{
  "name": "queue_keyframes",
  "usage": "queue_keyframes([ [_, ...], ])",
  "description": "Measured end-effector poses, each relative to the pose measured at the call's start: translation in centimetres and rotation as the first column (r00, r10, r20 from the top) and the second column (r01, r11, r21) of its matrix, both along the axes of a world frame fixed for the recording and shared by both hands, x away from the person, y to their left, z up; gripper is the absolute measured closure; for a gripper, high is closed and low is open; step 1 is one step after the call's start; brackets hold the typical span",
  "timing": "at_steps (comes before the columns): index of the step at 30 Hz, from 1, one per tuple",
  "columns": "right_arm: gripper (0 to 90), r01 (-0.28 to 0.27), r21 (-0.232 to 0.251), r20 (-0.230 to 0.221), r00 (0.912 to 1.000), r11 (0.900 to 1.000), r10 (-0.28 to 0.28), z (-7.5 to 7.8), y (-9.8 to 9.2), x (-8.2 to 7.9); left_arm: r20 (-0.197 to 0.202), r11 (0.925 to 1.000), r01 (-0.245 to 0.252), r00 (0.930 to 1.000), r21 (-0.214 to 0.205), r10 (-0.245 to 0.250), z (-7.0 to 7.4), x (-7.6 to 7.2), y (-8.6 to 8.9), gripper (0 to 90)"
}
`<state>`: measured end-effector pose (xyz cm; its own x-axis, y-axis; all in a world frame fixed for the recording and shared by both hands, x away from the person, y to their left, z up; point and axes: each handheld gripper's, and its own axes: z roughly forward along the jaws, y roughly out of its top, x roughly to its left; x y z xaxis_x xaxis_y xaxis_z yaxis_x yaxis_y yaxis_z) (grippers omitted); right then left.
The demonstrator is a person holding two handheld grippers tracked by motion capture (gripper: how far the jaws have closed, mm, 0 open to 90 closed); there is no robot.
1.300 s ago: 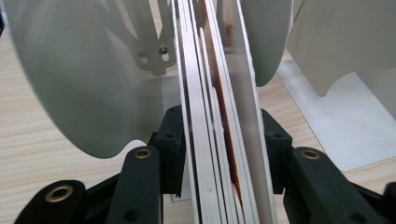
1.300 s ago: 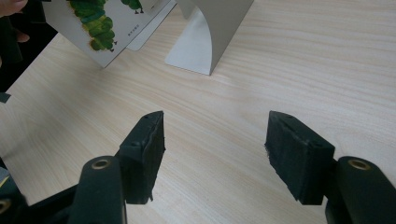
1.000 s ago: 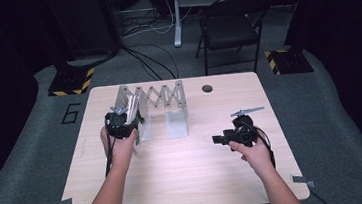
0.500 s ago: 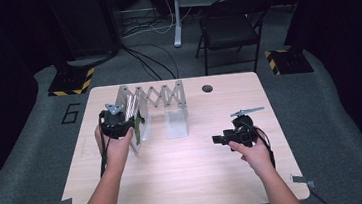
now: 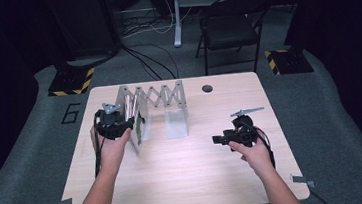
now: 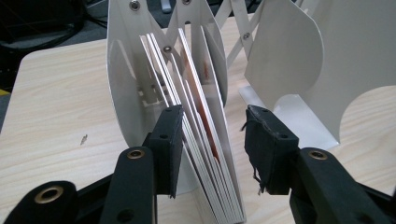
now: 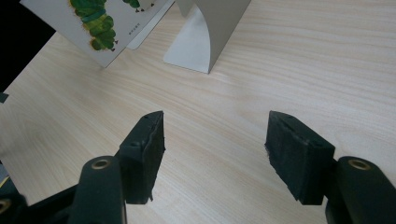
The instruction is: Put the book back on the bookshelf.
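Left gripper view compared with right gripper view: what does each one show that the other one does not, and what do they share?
Left gripper view: the book's page edges stand between the left gripper jaws, one pad apart from them, with the rack's scissor links behind. Right gripper view: the book's cover drawing, a green caterpillar, and the right gripper open over bare wood. Shared: the wooden table, the book and a white rack plate.

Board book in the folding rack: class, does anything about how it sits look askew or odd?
Yes. The board book leans slantwise in the rack instead of standing upright, its near end jutting out between the left gripper jaws, whose pads do not press it.
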<state>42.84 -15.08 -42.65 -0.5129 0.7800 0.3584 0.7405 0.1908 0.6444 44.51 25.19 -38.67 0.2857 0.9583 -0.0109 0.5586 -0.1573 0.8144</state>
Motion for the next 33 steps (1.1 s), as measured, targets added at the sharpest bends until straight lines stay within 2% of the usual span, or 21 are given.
queue_keyframes([
  [8, 37.1, -0.003, -0.002, -0.002, 1.0000, 1.0000, 0.003, -0.1, 0.0, 0.0, -0.004, 0.9987, 0.046, 0.9989, -0.021, -0.046, 0.4, -1.0, 0.2, 53.5],
  [13, 36.9, 0.001, -0.002, 0.004, 1.0000, 1.0000, -0.001, -0.1, -0.1, 0.1, 0.001, 0.9938, 0.094, 0.9956, -0.060, -0.094, 0.7, -2.2, 0.4, 47.1],
  [18, 36.7, -0.001, 0.000, -0.002, 1.0000, 1.0000, 0.001, -0.1, 0.0, 0.1, -0.017, 0.9889, 0.140, 0.9898, -0.049, -0.141, 0.7, -3.3, 0.3, 43.8],
  [20, 36.4, -0.004, -0.003, 0.000, 1.0000, 1.0000, 0.004, -0.1, 0.0, 0.2, -0.021, 0.9863, 0.163, 0.9864, -0.030, -0.163, 0.6, -3.8, 0.3, 43.8],
  [22, 36.3, -0.009, -0.002, 0.016, 0.9998, 1.0000, 0.009, -0.2, 0.0, 0.3, -0.019, 0.9848, 0.170, 0.9851, -0.034, -0.171, 0.5, -4.4, 0.4, 43.5],
  [23, 36.3, -0.003, 0.000, 0.001, 1.0000, 1.0000, 0.003, -0.1, 0.1, 0.2, -0.013, 0.9846, 0.172, 0.9849, -0.032, -0.172, 0.4, -4.5, 0.5, 43.4],
  [26, 36.2, -0.003, 0.000, 0.000, 1.0000, 1.0000, 0.003, -0.1, 0.1, 0.2, -0.030, 0.9807, 0.192, 0.9806, -0.034, -0.194, 0.1, -5.3, 0.8, 43.4],
  [30, 36.2, -0.003, 0.001, 0.000, 1.0000, 1.0000, 0.003, -0.1, 0.1, 0.3, -0.035, 0.9784, 0.204, 0.9782, -0.035, -0.205, -0.5, -6.2, 1.5, 43.6],
  [33, 36.1, -0.003, 0.002, 0.000, 1.0000, 1.0000, 0.003, 0.0, 0.2, 0.3, -0.024, 0.9800, 0.197, 0.9800, -0.027, -0.198, -1.2, -6.7, 2.2, 43.6],
])
